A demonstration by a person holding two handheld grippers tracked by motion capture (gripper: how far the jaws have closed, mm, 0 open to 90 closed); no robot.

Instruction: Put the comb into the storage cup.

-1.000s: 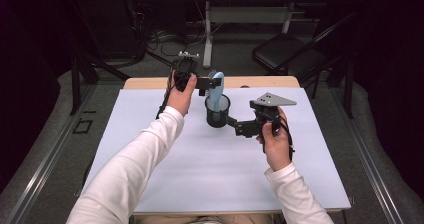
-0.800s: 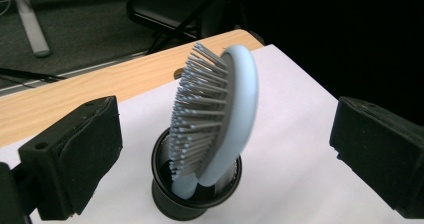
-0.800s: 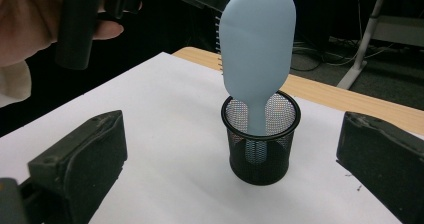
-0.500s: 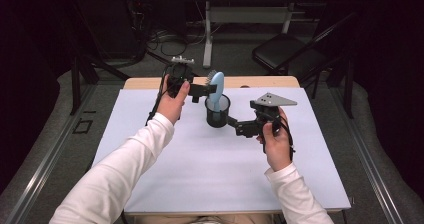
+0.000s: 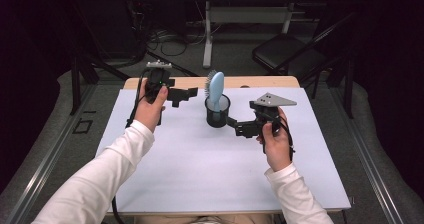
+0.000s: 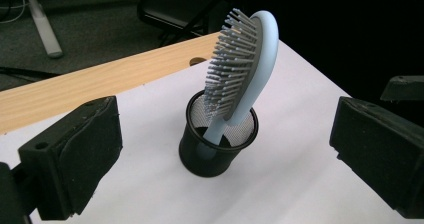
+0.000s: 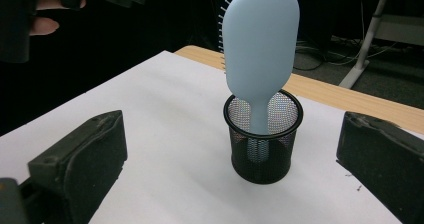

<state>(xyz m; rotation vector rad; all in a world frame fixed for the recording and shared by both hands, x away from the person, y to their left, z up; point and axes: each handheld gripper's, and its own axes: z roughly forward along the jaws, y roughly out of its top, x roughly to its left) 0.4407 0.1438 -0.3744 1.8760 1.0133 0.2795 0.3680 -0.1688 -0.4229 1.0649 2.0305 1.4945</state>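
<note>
We log brush (image 5: 215, 86) standing handle-down in cup (image 5: 217, 112), left tongs (image 5: 186, 94) agape left of cup, right tongs (image 5: 239, 126) agape just right, both clear of it.

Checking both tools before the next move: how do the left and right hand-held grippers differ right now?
The left hand-held gripper is held up beyond the far-left side of the mesh cup, apart from it; the right hand-held gripper sits low, close beside the cup's right. The right one carries a grey three-cornered plate. Both are open, holding nothing, and face the hairbrush.
</note>
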